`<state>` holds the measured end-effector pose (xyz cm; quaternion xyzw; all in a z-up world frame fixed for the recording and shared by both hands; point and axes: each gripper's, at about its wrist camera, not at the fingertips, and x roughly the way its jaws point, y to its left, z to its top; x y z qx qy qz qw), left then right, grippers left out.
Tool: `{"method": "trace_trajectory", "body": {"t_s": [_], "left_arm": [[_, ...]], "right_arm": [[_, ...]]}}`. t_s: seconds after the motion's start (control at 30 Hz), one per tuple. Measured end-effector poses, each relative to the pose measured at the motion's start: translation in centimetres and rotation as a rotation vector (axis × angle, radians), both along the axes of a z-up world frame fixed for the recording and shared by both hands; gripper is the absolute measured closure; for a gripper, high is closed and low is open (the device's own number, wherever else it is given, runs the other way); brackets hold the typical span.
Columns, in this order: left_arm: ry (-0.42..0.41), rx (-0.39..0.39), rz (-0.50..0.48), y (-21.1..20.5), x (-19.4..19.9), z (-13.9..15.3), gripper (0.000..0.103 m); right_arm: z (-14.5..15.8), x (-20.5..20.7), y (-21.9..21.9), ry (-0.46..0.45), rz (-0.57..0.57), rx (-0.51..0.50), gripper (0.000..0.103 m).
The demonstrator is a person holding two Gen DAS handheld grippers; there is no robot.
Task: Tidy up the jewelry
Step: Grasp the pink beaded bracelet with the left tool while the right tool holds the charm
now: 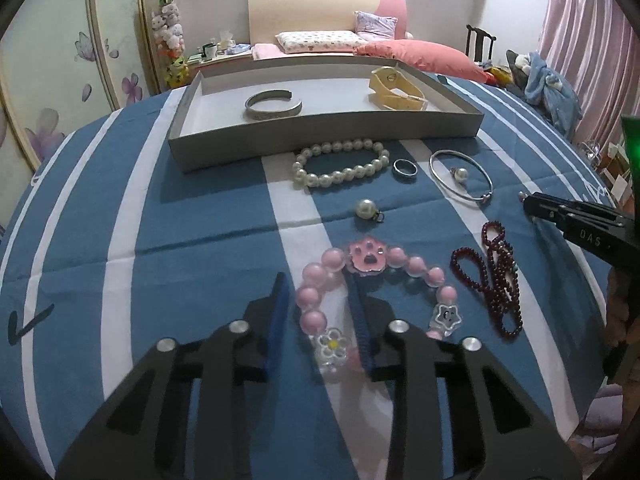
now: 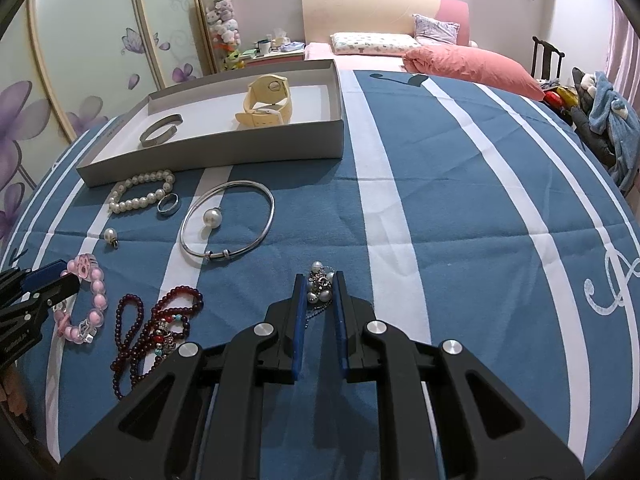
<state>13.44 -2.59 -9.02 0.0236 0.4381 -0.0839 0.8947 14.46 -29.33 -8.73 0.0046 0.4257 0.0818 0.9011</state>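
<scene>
While the left gripper [image 1: 316,280] reaches over the pink bead bracelet with a paw charm and flower and star charms [image 1: 416,266], its jaws stand narrow with the bracelet's left arc between them, yet a sliver of cloth shows on either side of the beads, so I judge the pads are not pressing yet. The bracelet lies flat on the blue, white-striped bedspread [image 1: 200,220], low and centre in the left wrist view, and the shallow grey cardboard tray [image 1: 320,136] sits toward the top of the frame.

To do this pick well, the jaws should close squarely across one or two beads, not on the elastic between them, and clear of the clear flower charm near the bottom edge, which could slip out. Lifting straight up before swinging toward the tray would keep the loop from dragging the dark red bead strand [image 1: 500,280] lying to its right.

In the right wrist view, the right gripper [image 2: 319,284] is nearly closed, pinching a small cluster of pearls and silver beads on a fine chain [image 2: 320,294] at centre frame, apparently resting at the cloth.
</scene>
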Motion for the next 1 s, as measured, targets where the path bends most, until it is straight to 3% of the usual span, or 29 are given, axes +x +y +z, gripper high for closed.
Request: {"method": "trace_trajectory", "body": {"t_s": [0.13, 0.23, 0.8, 0.87, 1.0], "left_arm": [[0.000, 0.014, -0.011, 0.1, 0.1, 0.0, 0.088], [-0.003, 0.004, -0.023, 0.3, 0.0, 0.0, 0.089], [-0.034, -0.070, 0.015, 1.6, 0.3, 0.5, 0.090], [-0.059, -0.081, 0.015, 1.8, 0.1, 1.0, 0.090], [-0.093, -0.088, 0.015, 1.9, -0.2, 1.8, 0.090]], "right_arm": [[0.0, 0.0, -0.1, 0.000, 0.000, 0.001, 0.089], [0.0, 0.0, 0.0, 0.000, 0.000, 0.000, 0.089], [0.1, -0.2, 0.0, -0.010, 0.010, 0.012, 0.090], [0.4, -0.4, 0.3, -0.030, 0.020, 0.015, 0.100], [0.3, -0.3, 1.0, -0.022, 0.036, 0.010, 0.100]]}}
